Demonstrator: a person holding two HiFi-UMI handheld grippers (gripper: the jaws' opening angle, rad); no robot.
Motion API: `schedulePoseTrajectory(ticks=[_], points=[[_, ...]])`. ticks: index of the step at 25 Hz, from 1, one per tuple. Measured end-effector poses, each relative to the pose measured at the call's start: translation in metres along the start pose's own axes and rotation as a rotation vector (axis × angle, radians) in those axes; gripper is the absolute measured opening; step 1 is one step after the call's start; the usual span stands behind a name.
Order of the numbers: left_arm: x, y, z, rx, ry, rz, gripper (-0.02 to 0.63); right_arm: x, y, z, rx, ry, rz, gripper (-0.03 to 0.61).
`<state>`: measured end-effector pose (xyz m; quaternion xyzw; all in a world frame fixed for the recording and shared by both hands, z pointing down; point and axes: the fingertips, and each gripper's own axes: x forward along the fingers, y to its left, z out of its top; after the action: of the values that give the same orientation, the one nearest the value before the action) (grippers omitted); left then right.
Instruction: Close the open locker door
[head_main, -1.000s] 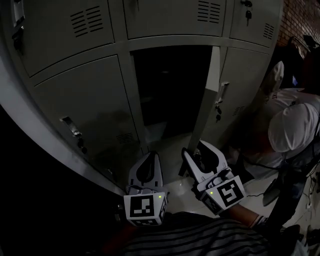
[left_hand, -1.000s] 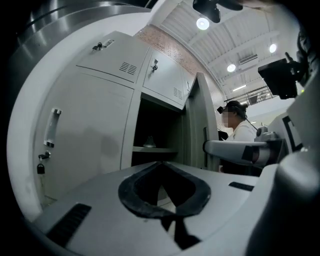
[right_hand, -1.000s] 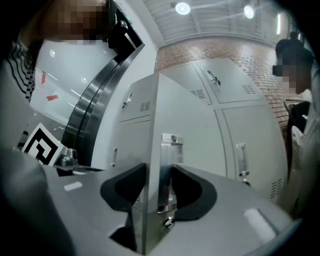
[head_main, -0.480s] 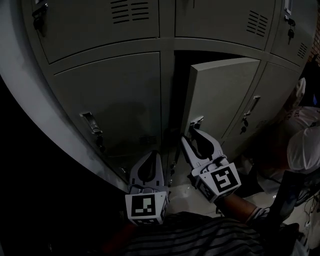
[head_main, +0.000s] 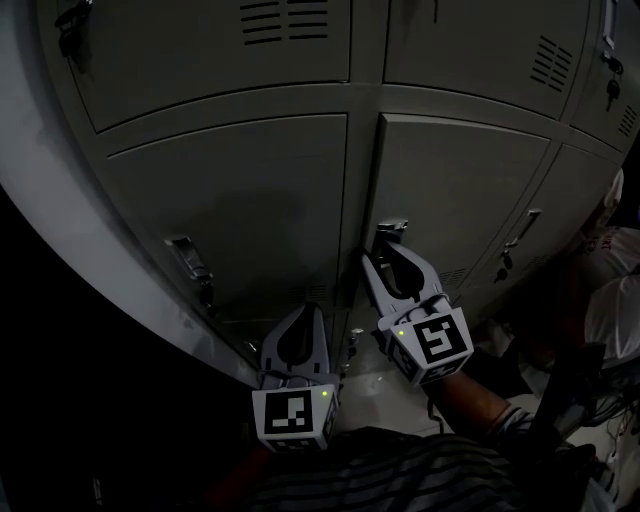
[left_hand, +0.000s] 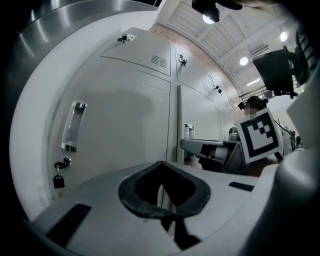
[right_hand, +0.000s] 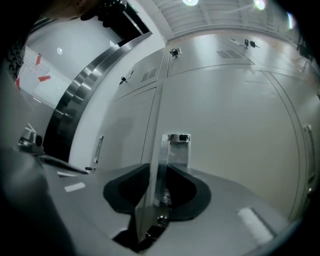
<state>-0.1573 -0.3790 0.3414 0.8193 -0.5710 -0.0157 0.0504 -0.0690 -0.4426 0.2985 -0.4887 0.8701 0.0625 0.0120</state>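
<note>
Lower end of the door handle (right_hand: 176, 149) is lost between the closing jaws of my right gripper (right_hand: 158, 168); only its top stands clear. Head view is dim. The person (head_main: 612, 300) at the right edge is cut off and mostly shadow. The upper lockers (head_main: 220, 60) run out at the top edge, my striped shirt (head_main: 400, 478) at the bottom. Small lock (left_hand: 58, 180) in the left gripper view: too small to tell its kind.

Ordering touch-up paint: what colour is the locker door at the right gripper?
The locker door is light grey, clearest in the right gripper view.
</note>
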Motion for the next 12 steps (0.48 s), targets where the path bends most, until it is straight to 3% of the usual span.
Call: schedulePoseTrajectory(ticks=[12], points=[[-0.009, -0.003, -0.006, -0.003, 0.021, 0.044, 0.003, 0.015, -0.004, -0.003, -0.012, 0.040, 0.029, 0.097]])
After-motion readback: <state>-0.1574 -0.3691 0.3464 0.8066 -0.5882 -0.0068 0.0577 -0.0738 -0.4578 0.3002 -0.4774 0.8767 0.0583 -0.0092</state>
